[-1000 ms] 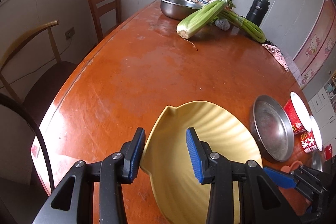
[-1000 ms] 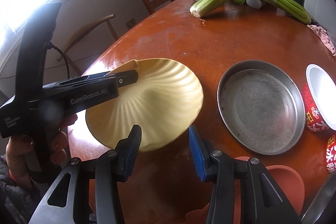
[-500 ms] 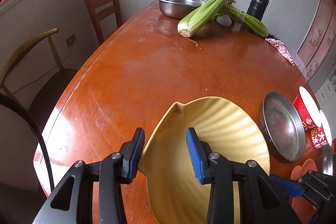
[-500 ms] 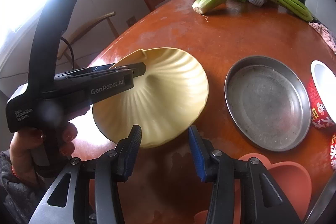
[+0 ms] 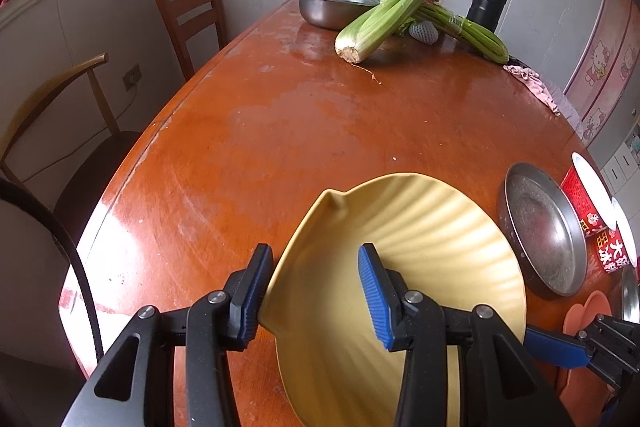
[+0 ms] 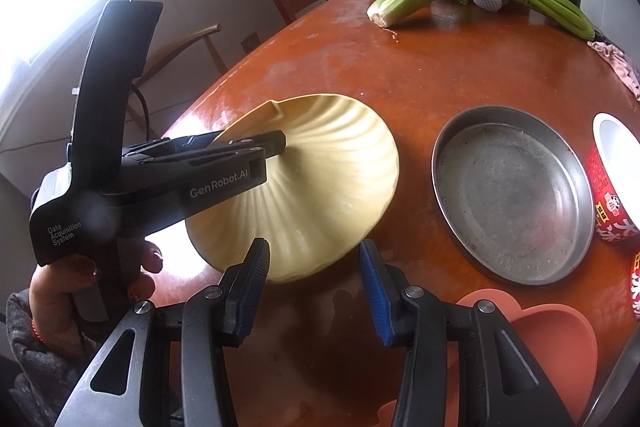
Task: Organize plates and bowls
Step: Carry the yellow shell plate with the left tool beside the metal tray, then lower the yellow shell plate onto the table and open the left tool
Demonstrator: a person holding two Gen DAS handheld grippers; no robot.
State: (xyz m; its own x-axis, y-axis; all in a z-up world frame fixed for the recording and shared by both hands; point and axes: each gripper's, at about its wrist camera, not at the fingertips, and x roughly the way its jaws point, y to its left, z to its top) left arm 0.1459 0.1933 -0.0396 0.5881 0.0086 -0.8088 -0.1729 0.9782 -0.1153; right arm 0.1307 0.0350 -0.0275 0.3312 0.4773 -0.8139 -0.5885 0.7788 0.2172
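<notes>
Left gripper (image 5: 316, 291) pinches rim of tilted yellow shell plate (image 5: 420, 247), jaws just easing apart. Right gripper (image 6: 314, 291) empty, jaws nearly together, over counter (image 6: 440, 75) beside steel pan (image 6: 512, 195).

Yellow shell-shaped ribbed plate (image 5: 420, 267): near rim cut off at 6 o'clock in the left wrist view, partly behind a blue-padded finger (image 5: 374, 297). Salmon heart-shaped silicone dish (image 6: 536, 339): cut at 5 o'clock. Red printed paper cup (image 6: 612, 183): clipped at 3 o'clock; lettering unreadable.
</notes>
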